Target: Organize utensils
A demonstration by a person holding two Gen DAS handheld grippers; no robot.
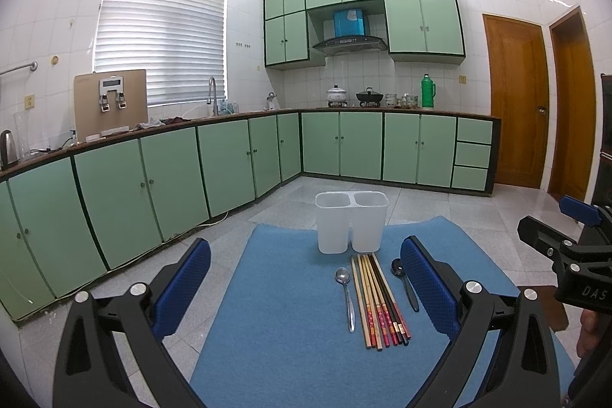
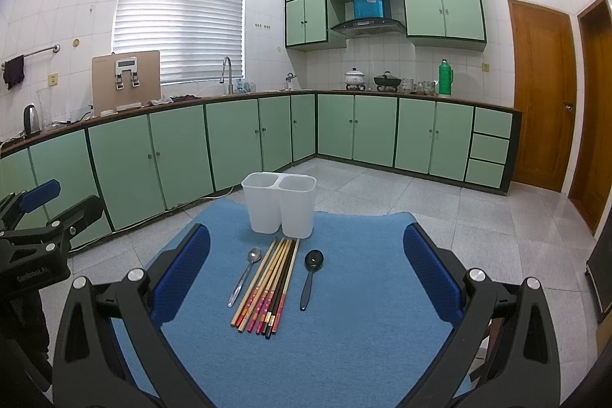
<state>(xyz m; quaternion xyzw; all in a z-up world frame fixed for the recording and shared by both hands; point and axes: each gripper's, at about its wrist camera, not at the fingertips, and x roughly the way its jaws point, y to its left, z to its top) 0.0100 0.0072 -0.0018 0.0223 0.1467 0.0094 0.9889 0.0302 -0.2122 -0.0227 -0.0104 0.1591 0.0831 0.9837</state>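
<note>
A white two-compartment utensil holder (image 1: 351, 221) (image 2: 280, 204) stands upright at the far end of a blue mat (image 1: 290, 331) (image 2: 344, 331). In front of it lie a metal spoon (image 1: 345, 296) (image 2: 244, 274), a bundle of several chopsticks (image 1: 379, 299) (image 2: 269, 283) and a black spoon (image 1: 404, 283) (image 2: 310, 276). My left gripper (image 1: 306, 287) is open and empty, held above the mat's near part. My right gripper (image 2: 306, 272) is open and empty, also short of the utensils. Each gripper shows at the edge of the other's view.
The mat lies on a table over a grey tiled floor (image 2: 478, 217). Green base cabinets (image 1: 153, 186) run along the left and far walls under a counter with pots and a green flask (image 1: 427, 90). Wooden doors (image 2: 543, 94) stand at the right.
</note>
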